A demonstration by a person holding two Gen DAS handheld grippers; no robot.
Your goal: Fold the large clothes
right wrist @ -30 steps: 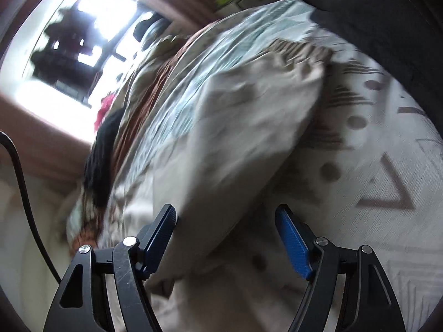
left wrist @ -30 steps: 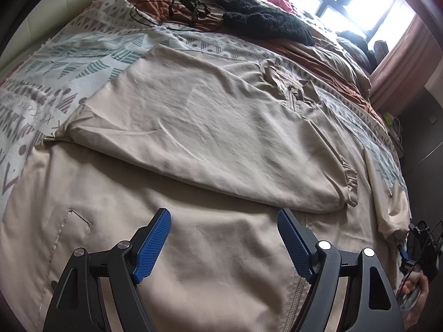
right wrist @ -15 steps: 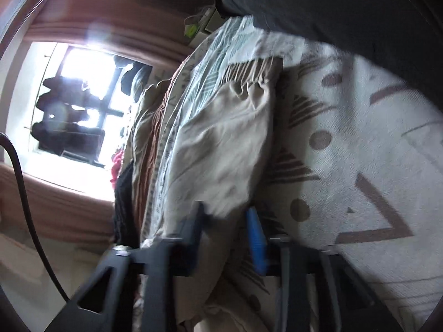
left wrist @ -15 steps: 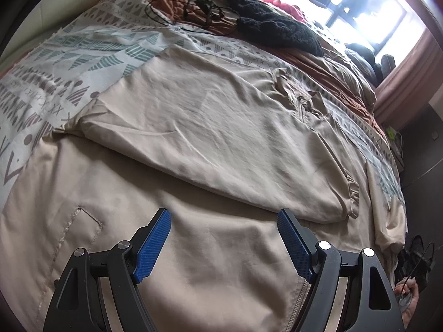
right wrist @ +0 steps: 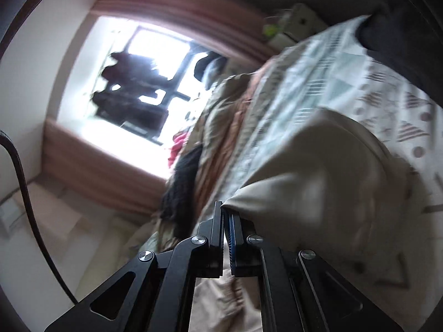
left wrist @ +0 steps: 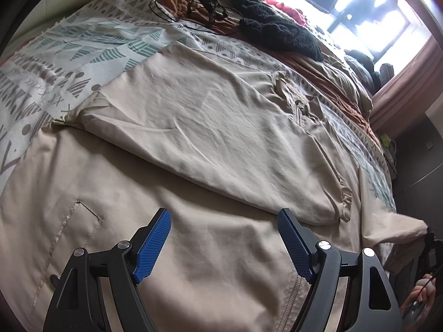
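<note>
From the left wrist view, one beige jacket (left wrist: pixel 210 127) lies spread on the patterned bedspread (left wrist: pixel 83 38), with one sleeve (left wrist: pixel 221 149) already folded across its body; the left gripper (left wrist: pixel 224 246) hovers over the lower front with fingers spread wide, gripping nothing, and at the right edge the second sleeve (left wrist: pixel 393 227) is lifted off the bed. One black knit garment (left wrist: pixel 279 30) and one tangle of cable (left wrist: pixel 191 5) lie farther up. From the right wrist view, the right gripper (right wrist: pixel 225 215) is pressed together, pinching that sleeve (right wrist: pixel 313 171) near its cuff; the sleeve fold seems in hand, and next it probably needs carrying across the jacket's body
</note>
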